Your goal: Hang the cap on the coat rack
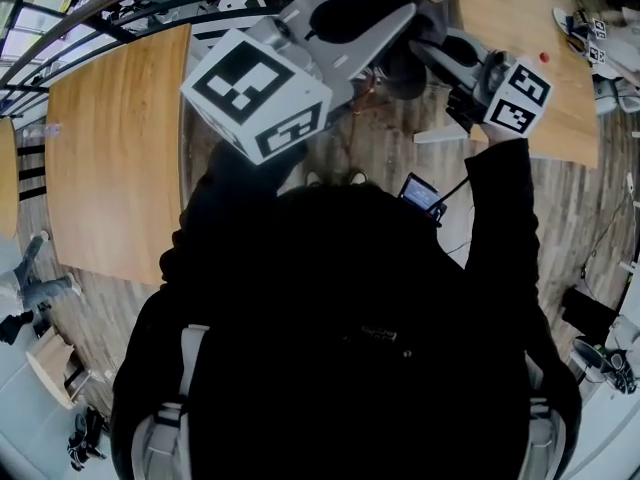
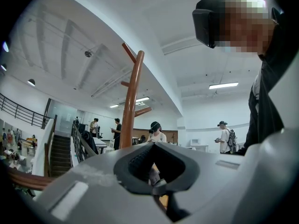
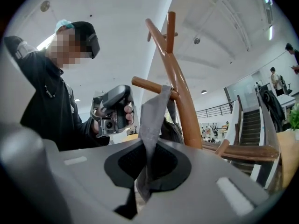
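Just one cap [image 3: 154, 120], clamped in right tongs [image 3: 142, 192] by one coat rack [image 3: 180, 92]; left tongs [image 2: 159, 186] closed, empty.

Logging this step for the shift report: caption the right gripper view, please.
Right gripper shut on the grey cap, holding it at a peg of the wooden coat rack.

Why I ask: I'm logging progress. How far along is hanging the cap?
Done: the cap is up at the coat rack. In hand: right gripper, jaws shut on its grey fabric, by a peg. Left: seat it on the peg and release.
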`<action>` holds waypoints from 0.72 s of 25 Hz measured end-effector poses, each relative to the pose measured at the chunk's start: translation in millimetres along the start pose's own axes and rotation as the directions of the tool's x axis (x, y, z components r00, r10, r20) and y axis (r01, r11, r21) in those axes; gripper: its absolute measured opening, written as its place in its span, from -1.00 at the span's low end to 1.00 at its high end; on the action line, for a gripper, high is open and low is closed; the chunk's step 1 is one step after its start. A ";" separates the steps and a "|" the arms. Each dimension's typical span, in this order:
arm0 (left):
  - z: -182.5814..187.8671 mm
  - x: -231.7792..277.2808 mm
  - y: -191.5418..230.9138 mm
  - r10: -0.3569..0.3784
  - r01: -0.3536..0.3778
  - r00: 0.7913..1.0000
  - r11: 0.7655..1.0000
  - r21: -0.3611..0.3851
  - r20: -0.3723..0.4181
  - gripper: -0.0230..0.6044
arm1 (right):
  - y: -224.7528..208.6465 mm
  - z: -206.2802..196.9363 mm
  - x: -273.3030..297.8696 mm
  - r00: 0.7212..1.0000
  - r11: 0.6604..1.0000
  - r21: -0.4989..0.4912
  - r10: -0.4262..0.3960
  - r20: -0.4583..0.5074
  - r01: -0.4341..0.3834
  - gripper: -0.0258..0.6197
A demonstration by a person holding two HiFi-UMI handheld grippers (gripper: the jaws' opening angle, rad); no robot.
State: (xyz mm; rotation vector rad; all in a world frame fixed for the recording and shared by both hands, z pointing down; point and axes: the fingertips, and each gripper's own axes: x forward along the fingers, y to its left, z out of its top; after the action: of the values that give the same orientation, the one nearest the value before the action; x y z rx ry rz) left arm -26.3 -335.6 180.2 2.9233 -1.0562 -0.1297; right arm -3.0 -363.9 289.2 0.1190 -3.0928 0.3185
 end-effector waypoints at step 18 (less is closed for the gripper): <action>-38.9 -5.5 14.9 0.020 -0.023 0.998 0.999 -0.044 -0.054 -0.92 | -12.6 14.6 -55.8 0.855 0.861 0.046 -0.508 0.103 0.506 -0.04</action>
State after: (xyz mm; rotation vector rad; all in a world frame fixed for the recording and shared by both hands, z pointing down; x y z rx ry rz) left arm -36.5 -343.4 220.2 2.8583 -1.0628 -0.0730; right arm 53.2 -375.2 275.4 0.9645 -3.0034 0.3203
